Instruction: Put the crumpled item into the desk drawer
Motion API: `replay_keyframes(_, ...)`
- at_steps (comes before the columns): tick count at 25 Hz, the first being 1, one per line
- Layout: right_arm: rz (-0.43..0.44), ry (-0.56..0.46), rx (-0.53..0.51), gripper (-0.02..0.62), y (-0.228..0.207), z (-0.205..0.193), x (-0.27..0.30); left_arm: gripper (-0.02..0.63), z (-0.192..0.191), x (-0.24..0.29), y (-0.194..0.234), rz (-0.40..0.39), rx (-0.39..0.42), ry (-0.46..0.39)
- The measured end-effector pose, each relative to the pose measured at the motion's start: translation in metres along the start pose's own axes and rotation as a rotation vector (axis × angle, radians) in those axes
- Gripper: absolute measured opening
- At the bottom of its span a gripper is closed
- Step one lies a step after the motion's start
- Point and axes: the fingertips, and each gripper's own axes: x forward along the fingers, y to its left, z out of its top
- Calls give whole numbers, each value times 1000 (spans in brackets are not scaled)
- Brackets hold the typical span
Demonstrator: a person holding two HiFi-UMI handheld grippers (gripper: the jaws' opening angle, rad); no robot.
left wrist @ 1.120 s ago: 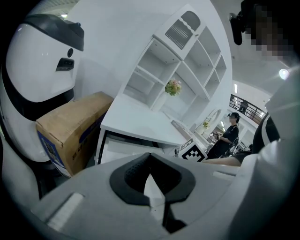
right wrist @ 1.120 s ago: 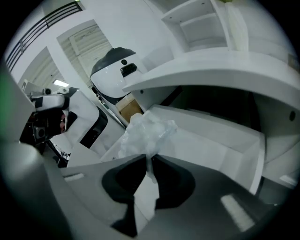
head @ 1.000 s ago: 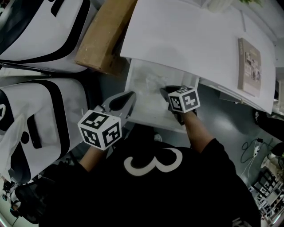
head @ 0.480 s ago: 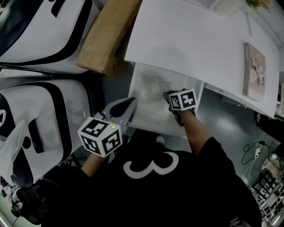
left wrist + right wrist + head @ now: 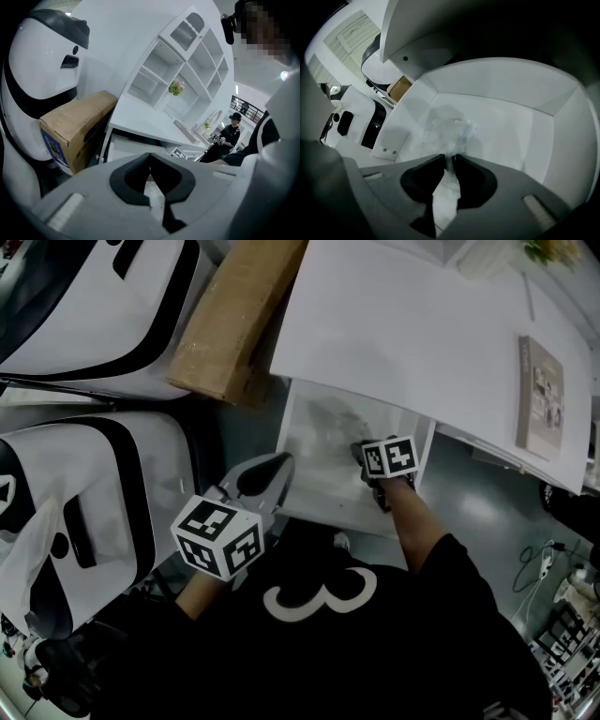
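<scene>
The white desk drawer (image 5: pixel 302 502) stands pulled out under the desk top (image 5: pixel 422 334). Inside it lies the crumpled item (image 5: pixel 333 423), a wad of clear, whitish film (image 5: pixel 447 129). My right gripper (image 5: pixel 362 448) reaches into the drawer; its jaws are opening, with a strand of the wad still caught between the tips (image 5: pixel 450 157). The wad rests on the drawer floor (image 5: pixel 511 126). My left gripper (image 5: pixel 284 463) hangs outside the drawer's left front corner, its jaws shut on nothing (image 5: pixel 150 154).
A cardboard box (image 5: pixel 234 315) leans beside the desk's left edge. Large white machines with black trim (image 5: pixel 84 465) fill the left side. A book (image 5: pixel 541 395) lies on the desk at the right. A person (image 5: pixel 232 131) stands far back in the room.
My right gripper has moved deeper into the drawer with the wad, away from the front edge. The left gripper has stayed beside the drawer's corner.
</scene>
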Motion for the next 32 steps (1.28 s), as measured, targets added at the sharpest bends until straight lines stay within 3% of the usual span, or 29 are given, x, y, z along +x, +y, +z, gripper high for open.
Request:
replay_keyframes(12, -12, -70, 30, 198, 2, 4, -22, 9, -2, -18, -3, -1, -10, -33)
replay_keyframes(20, 19, -186, -20, 206, 24, 15, -80, 9, 0, -41, -26, 14, 17, -83)
replay_keyframes(27, 161, -426, -125, 195, 84, 13, -184, 9, -8, -61, -79, -8, 66, -118)
replay_keyframes(32, 249, -639, -198, 121, 125, 3, -271, 9, -14, -76, -124, -24, 112, -155)
